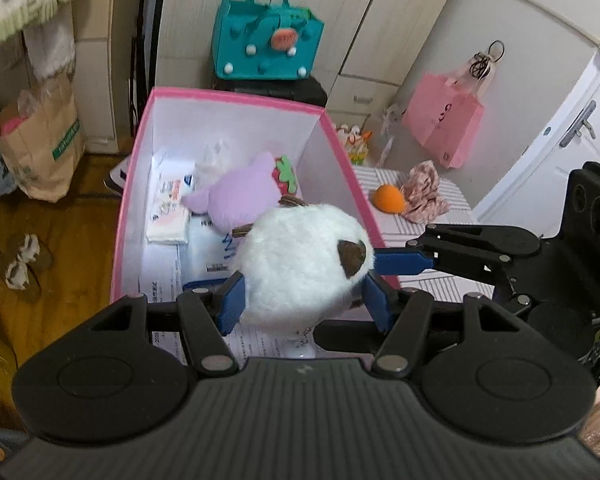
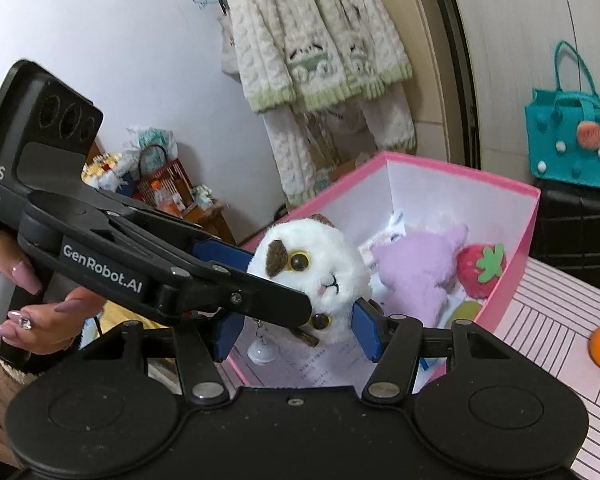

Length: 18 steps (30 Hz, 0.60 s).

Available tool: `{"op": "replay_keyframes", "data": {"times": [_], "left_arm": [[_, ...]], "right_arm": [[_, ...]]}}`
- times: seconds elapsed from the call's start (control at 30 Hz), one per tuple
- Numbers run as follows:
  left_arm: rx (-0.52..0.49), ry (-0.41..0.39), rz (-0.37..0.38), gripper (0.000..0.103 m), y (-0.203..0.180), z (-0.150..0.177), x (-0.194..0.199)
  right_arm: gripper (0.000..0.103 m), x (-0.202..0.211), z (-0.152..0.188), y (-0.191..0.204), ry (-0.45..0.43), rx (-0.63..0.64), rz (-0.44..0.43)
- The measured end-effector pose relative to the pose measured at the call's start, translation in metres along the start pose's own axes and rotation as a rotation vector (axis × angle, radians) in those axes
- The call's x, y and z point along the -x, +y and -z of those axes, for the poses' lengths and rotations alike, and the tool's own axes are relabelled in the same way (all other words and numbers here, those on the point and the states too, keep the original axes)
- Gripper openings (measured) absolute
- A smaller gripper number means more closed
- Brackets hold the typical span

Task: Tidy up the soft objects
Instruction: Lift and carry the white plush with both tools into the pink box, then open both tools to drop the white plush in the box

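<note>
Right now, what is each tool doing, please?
Left tool: shut on the white fluffy plush cat head.
Right tool: shut on the same plush.

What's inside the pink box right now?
Inside the pink box lie a purple plush, a strawberry plush, tissue packets and printed papers. A green item shows in the right view. The held white plush covers part of the floor.

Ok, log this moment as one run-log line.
left gripper: shut on white plush | right gripper: shut on white plush | position: over pink box | inside: purple plush, strawberry
</note>
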State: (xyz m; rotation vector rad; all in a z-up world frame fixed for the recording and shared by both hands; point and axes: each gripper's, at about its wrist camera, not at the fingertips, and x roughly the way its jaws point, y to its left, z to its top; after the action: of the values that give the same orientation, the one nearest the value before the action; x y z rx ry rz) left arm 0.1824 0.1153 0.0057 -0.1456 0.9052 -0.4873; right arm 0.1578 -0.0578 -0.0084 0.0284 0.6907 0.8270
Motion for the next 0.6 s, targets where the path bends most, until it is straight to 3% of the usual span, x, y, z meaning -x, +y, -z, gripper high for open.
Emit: {"op": "replay_keyframes", "data": {"times": [0.3,0.6], "left_arm": [[0.052,0.118,0.044,0.061,0.014,-0.003,-0.04],[0.058,0.101,0.018,0.058,0.016,-0.007,-0.047]], "right_arm": [[0.064,-0.02,0.002,-0.005,0.117,0.052,0.104],[0.064,-0.02,-0.001,-0.013,0.126,0.06,0.16]]}}
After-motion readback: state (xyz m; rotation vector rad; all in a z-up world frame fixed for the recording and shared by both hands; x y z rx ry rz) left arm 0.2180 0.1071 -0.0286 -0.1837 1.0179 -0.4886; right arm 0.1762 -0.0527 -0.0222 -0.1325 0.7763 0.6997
